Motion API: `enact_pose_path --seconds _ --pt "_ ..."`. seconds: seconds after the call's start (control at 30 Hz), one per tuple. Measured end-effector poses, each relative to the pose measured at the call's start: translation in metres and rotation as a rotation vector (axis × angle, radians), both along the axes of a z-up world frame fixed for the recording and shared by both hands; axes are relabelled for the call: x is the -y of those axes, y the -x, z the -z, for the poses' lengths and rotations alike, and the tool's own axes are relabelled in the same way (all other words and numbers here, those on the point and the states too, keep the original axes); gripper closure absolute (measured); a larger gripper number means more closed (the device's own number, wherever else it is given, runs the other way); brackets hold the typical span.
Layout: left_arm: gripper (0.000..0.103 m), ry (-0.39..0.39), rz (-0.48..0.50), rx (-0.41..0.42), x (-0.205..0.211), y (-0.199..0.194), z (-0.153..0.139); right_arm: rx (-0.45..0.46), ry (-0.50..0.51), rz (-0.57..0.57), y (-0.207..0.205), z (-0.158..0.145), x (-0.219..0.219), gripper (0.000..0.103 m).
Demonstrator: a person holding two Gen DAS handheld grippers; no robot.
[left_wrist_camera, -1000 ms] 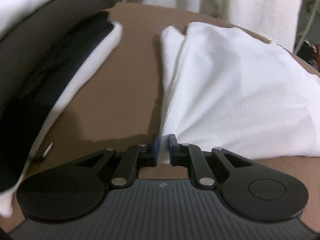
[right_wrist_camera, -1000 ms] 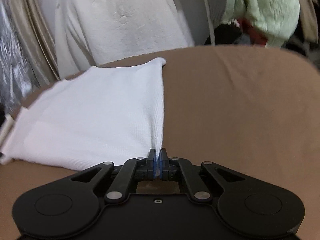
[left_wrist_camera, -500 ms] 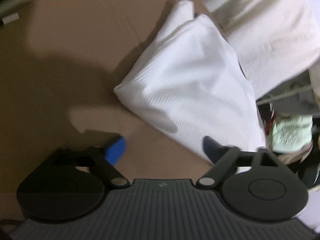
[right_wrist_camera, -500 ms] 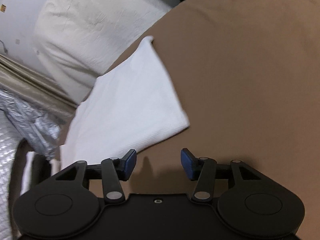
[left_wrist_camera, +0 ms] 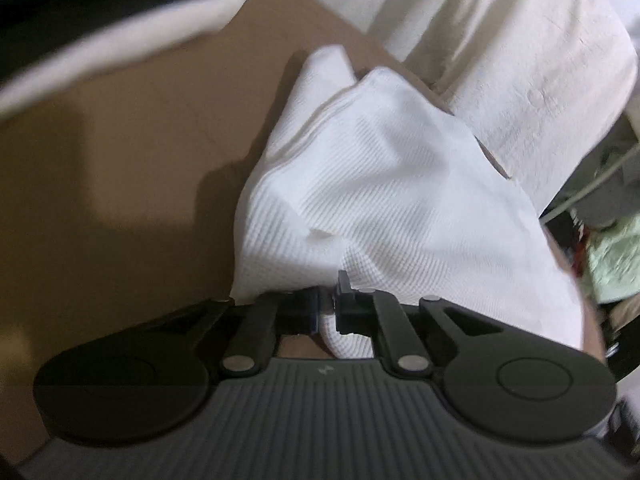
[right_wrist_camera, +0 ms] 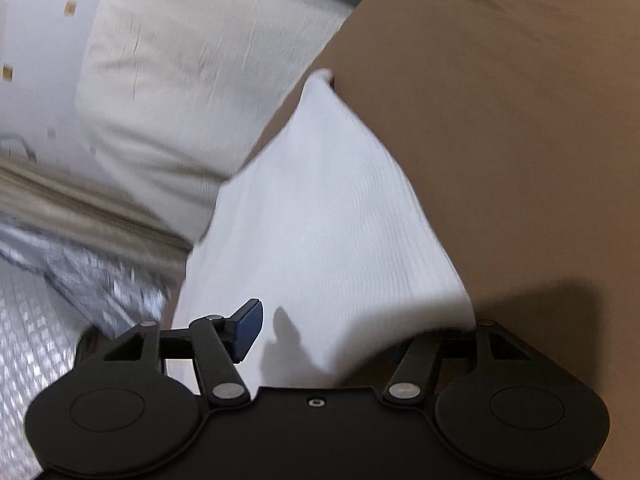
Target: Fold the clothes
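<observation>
- brown tabletop [right_wrist_camera: 520, 120], cream pillow [right_wrist_camera: 168, 80] at far edge.
- white garment [left_wrist_camera: 392, 184] folded, lying on tabletop near pillow.
- left tool [left_wrist_camera: 328, 306] clamped on near edge of garment, fabric bunched between fingers.
- right tool [right_wrist_camera: 320, 332] spread wide over garment corner, gripping nothing; right finger hidden under fabric.

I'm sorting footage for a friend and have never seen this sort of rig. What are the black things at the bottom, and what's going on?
They are two hand-held grippers, each carrying a forward-looking fisheye camera, one picture from each. The left gripper is shut on an edge of the folded white garment, which lies on a brown surface. The right gripper is open over the same garment; one finger is hidden under the cloth. A pale cushion lies behind.
</observation>
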State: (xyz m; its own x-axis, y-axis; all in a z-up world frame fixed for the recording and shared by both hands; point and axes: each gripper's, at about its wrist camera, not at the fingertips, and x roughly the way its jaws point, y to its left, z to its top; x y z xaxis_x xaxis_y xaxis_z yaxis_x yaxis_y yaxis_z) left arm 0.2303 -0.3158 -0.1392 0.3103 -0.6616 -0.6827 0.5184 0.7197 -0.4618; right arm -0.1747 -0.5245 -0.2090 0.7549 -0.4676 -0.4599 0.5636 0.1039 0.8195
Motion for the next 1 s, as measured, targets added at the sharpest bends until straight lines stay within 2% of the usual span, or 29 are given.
enact_pose_path --seconds 0.03,0.1,0.23,0.3,0.37,0.53,0.67,0.7,0.83,0.93,1.0 --pt "0.097 -0.009 0.011 0.052 0.0 0.005 -0.009 -0.028 -0.003 0.012 -0.005 0.002 0.004 0.091" --pt "0.097 -0.026 0.033 0.155 -0.001 0.015 -0.027 -0.021 -0.005 0.034 -0.008 0.0 0.006 0.093" --pt "0.098 0.005 0.012 0.174 -0.008 0.013 -0.047 -0.015 0.083 0.004 -0.004 -0.021 -0.007 0.094" --pt "0.098 0.022 0.0 0.178 -0.011 0.012 -0.057 -0.079 0.175 -0.056 -0.008 -0.038 -0.014 0.095" --pt "0.098 0.039 -0.012 0.182 -0.015 0.011 -0.067 -0.118 0.208 -0.083 -0.009 -0.047 -0.018 0.095" --pt "0.098 -0.026 -0.029 0.178 -0.04 0.025 -0.069 -0.152 0.217 -0.087 -0.012 -0.079 -0.041 0.096" --pt "0.099 -0.125 -0.005 0.219 -0.075 0.051 -0.077 -0.184 0.258 -0.186 0.001 -0.105 -0.078 0.097" --pt "0.099 -0.134 -0.002 0.212 -0.086 0.057 -0.08 -0.194 0.253 -0.198 0.009 -0.105 -0.087 0.097" --pt "0.099 -0.084 -0.024 0.067 -0.137 0.071 -0.088 -0.229 0.243 -0.222 0.035 -0.094 -0.134 0.098" --pt "0.099 -0.117 -0.012 0.066 -0.168 0.099 -0.097 -0.26 0.231 -0.255 0.049 -0.088 -0.151 0.098" --pt "0.098 -0.17 0.017 0.056 -0.183 0.121 -0.091 -0.281 0.224 -0.276 0.058 -0.084 -0.162 0.098"
